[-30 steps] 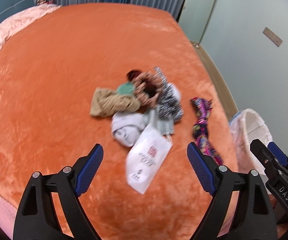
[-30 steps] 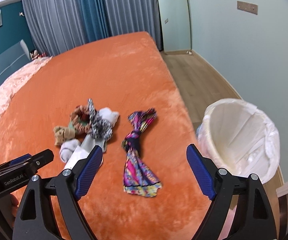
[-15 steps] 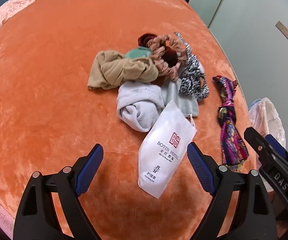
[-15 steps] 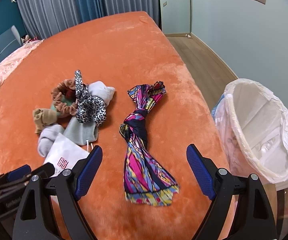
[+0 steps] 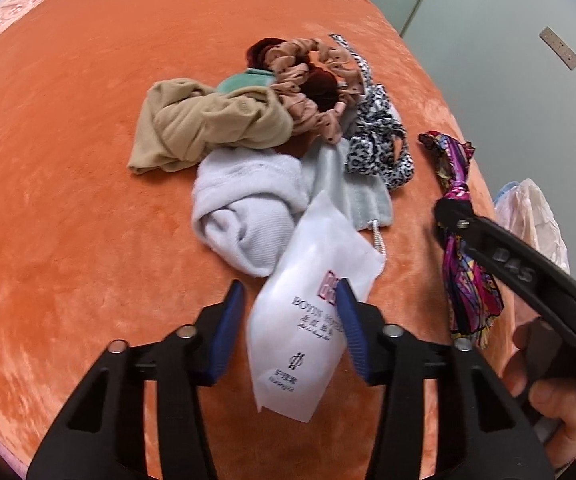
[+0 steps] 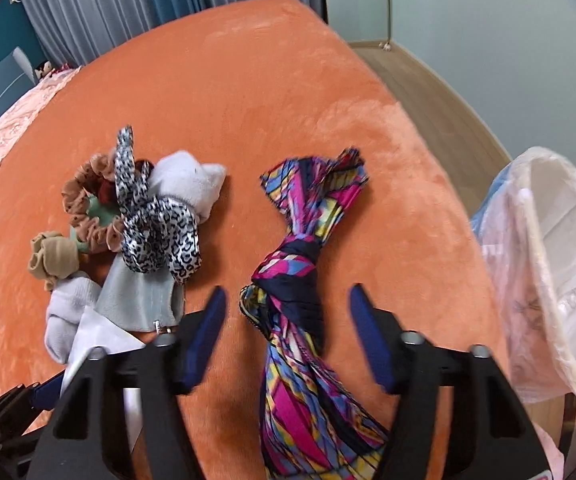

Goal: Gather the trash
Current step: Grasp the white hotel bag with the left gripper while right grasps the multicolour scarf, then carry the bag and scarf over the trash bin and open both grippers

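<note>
Our left gripper (image 5: 290,312) has its fingers apart on both sides of the white packet (image 5: 308,320), which lies on the orange bed (image 5: 67,200) touching a white sock (image 5: 243,216). Our right gripper (image 6: 283,324) is also apart around the knotted colorful scarf (image 6: 300,280). The bin with the plastic bag (image 6: 548,264) stands just beside the bed, and a pile of scrunchies (image 6: 155,220) lies near the packet.

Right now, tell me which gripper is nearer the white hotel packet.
Left. The left gripper straddles the white hotel packet, jaws open; the right gripper is off to its right, over the knotted scarf.
</note>
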The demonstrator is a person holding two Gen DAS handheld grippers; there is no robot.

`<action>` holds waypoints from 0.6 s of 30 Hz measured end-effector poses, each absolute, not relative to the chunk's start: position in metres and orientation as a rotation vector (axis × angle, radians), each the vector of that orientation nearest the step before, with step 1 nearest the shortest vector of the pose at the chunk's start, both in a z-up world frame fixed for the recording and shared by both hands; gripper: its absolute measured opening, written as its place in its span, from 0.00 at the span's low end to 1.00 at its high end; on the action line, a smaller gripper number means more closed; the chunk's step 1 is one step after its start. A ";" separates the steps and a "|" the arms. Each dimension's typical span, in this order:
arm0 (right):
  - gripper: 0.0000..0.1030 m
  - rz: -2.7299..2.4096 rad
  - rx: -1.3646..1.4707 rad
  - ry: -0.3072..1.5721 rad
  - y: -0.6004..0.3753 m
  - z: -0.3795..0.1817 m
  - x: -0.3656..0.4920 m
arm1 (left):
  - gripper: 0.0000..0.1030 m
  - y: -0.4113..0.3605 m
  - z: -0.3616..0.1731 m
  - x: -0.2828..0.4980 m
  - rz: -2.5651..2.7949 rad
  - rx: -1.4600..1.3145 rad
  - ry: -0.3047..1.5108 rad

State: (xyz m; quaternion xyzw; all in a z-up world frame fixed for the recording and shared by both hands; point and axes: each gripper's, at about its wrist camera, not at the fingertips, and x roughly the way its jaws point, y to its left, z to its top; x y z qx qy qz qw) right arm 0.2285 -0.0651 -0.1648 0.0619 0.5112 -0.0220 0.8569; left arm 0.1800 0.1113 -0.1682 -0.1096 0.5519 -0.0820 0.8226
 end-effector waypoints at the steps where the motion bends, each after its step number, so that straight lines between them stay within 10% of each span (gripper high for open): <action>1: 0.38 -0.038 0.137 1.085 -0.065 -0.168 0.230 | 0.36 0.109 -0.168 0.181 -0.179 -0.233 1.175; 18: 0.24 0.017 0.202 0.911 -0.091 -0.085 0.197 | 0.07 0.088 -0.098 0.175 -0.215 -0.214 1.049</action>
